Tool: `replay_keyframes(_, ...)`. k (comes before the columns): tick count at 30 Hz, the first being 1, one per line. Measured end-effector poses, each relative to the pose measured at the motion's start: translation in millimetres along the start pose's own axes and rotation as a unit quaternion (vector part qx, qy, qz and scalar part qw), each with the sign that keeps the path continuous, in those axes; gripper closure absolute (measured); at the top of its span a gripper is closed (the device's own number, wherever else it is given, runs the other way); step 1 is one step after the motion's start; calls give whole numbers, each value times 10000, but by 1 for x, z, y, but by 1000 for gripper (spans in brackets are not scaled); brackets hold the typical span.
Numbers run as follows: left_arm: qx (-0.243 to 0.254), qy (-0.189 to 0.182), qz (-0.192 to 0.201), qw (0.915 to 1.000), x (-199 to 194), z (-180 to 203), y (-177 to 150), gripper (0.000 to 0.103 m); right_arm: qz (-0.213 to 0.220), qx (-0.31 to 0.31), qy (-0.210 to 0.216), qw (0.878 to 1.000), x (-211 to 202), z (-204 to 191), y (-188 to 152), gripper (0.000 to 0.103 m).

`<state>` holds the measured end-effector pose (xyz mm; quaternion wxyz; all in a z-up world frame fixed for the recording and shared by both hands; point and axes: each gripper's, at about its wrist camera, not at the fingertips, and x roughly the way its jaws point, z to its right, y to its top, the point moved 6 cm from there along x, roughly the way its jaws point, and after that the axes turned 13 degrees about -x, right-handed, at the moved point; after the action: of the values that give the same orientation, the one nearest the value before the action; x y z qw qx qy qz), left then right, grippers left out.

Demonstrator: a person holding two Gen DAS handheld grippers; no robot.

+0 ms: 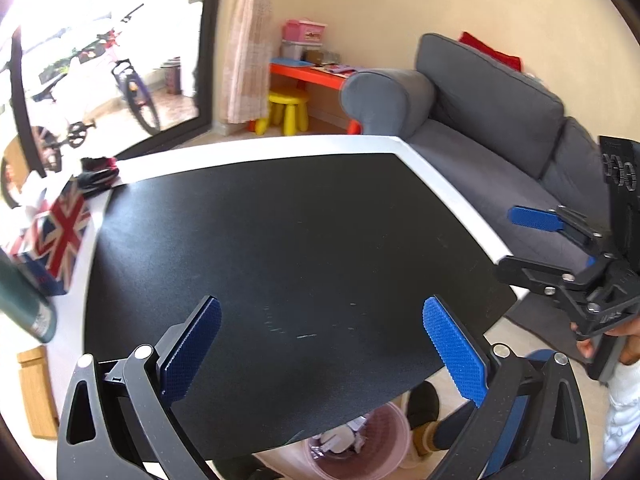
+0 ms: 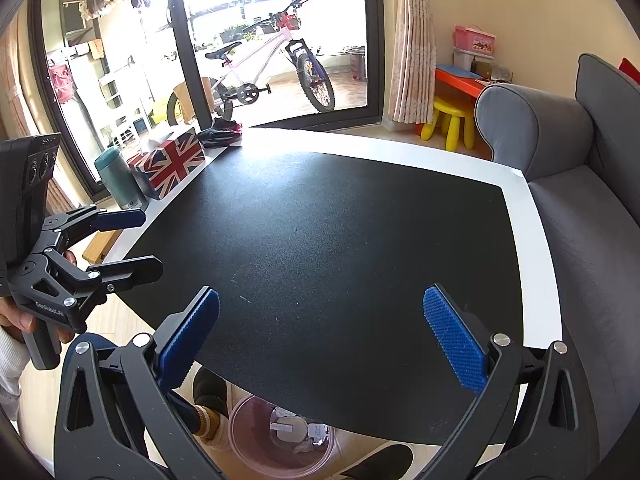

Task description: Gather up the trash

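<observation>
A pink translucent bin (image 1: 360,446) stands on the floor under the table's near edge, with crumpled white trash inside; it also shows in the right wrist view (image 2: 280,436). A black mat (image 1: 288,264) covers the white table (image 1: 256,148) and bears no trash. My left gripper (image 1: 320,354) is open and empty above the mat's near side. My right gripper (image 2: 320,344) is open and empty too, above the mat (image 2: 340,248). The right gripper shows at the right edge of the left wrist view (image 1: 532,244); the left gripper shows at the left of the right wrist view (image 2: 140,242).
A Union Jack tissue box (image 2: 172,160), a green flask (image 2: 118,180) and dark gloves (image 2: 220,134) stand along the table's left side. A grey sofa (image 2: 580,200) lies right of the table. The person's feet (image 2: 210,400) are by the bin.
</observation>
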<state>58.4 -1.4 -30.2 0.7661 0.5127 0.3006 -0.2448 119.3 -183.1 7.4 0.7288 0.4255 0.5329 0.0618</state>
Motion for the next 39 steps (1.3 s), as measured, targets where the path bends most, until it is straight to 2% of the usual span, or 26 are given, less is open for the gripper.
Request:
replay_keyframes(17,85,166,48,9998,-2,-1,1,6,-36,-41,24,10000,5,-4,4,3)
replay_keyframes(39,137,161,30,9998,1,1,0,6,-55,-43,19,10000,5,-5,5,3)
